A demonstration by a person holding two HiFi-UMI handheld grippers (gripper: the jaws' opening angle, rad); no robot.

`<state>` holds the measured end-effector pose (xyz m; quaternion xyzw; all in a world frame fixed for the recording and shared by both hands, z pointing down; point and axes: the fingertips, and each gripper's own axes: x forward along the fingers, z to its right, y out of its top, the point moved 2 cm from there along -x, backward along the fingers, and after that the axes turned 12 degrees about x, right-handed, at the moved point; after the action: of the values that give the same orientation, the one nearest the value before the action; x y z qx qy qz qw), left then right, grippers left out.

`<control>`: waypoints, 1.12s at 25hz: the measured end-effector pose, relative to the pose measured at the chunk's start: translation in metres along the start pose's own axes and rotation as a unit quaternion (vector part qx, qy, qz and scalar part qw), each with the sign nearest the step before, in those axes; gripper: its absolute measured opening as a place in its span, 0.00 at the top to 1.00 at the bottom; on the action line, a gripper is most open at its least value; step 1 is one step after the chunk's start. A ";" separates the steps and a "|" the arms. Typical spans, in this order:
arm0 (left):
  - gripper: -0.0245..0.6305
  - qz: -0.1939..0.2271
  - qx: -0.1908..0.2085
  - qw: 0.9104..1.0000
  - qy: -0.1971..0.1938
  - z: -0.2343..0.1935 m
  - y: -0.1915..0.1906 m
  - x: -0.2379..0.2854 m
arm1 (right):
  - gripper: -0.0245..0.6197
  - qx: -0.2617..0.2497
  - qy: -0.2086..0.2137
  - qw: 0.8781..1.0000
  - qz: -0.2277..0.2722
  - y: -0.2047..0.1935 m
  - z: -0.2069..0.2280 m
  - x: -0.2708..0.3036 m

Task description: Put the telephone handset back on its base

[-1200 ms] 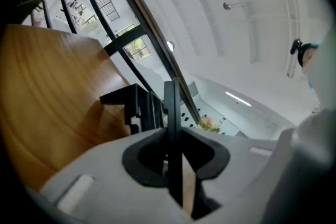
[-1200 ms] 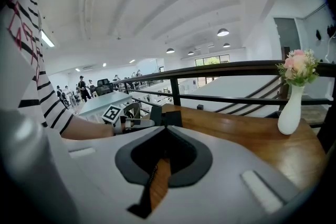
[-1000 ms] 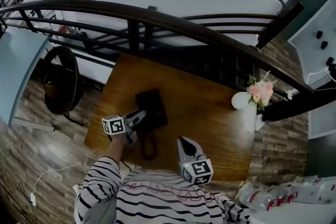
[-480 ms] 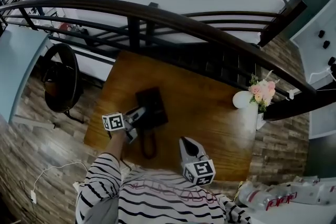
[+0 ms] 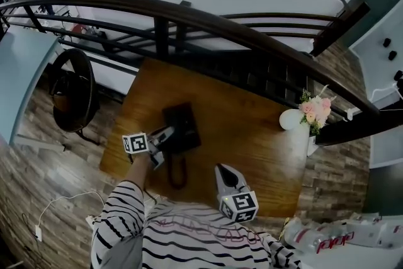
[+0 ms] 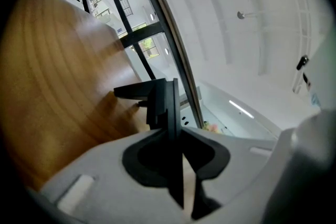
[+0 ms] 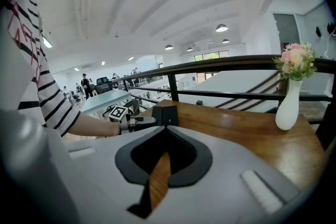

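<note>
Two grippers are over a wooden table (image 5: 252, 148). The left gripper (image 5: 169, 133) is on the left side of the table, pointing far and to the right. Its tips are at the near left edge of the dark telephone base (image 5: 182, 126). Contact with the base cannot be confirmed. In the left gripper view its jaws stand close together with only a thin slit between them, and no object can be made out in the slit. A dark edge projects sideways just beyond the tips.

The right gripper (image 5: 220, 168) is near the near edge of the table, right of centre, pointing far. In the right gripper view its jaws are together and hold nothing. Only a sliver of table wood shows through the gap behind the tips.

The handset (image 5: 177, 173) lies flat on the table, off the base. It is just on the near side of the base, between the two grippers, with its long axis running near to far.

The base sits left of the table centre. A white vase (image 5: 289, 120) with pink flowers (image 5: 315, 111) stands at the far right corner, well apart from the telephone. A dark railing (image 5: 208, 25) runs beyond the far edge. A striped sleeve (image 5: 116, 217) is behind the left gripper.
</note>
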<state>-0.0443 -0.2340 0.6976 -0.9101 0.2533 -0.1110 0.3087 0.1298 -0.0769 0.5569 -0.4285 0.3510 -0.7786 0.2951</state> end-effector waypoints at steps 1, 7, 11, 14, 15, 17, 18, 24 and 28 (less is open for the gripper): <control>0.85 0.002 0.002 1.000 -0.006 0.001 0.001 0.001 | 0.96 0.000 0.000 1.000 -0.001 -0.001 0.001 0.000; 0.85 0.004 0.000 1.000 -0.020 0.001 0.003 0.002 | 0.96 -0.002 0.005 1.000 -0.004 -0.001 0.000 0.004; 0.85 0.006 -0.001 1.000 -0.019 0.001 0.002 0.002 | 0.96 -0.004 0.011 1.000 -0.005 0.000 -0.003 0.007; 0.85 0.005 -0.012 1.000 -0.006 -0.003 -0.002 0.000 | 0.96 -0.006 0.015 1.000 -0.007 -0.001 -0.005 0.008; 0.85 0.006 -0.015 1.000 -0.005 -0.003 -0.003 0.000 | 0.96 -0.007 0.016 1.000 -0.008 -0.002 -0.006 0.009; 0.85 0.010 -0.013 1.000 -0.010 -0.002 -0.001 0.000 | 0.96 -0.008 0.017 1.000 -0.009 -0.002 -0.007 0.011; 0.85 0.012 -0.008 1.000 -0.013 -0.001 0.001 0.000 | 0.96 -0.008 0.018 1.000 -0.010 -0.002 -0.008 0.011; 0.84 0.016 0.001 1.000 0.002 0.002 0.003 -0.001 | 0.96 -0.011 0.021 1.000 -0.009 -0.001 -0.012 0.010; 0.83 0.016 0.009 1.000 0.015 0.002 0.003 -0.004 | 0.96 -0.011 0.021 1.000 -0.008 -0.001 -0.015 0.009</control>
<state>-0.0481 -0.2325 0.6938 -0.9014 0.2712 -0.1221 0.3146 0.1124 -0.0782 0.5560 -0.4183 0.3625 -0.7856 0.2766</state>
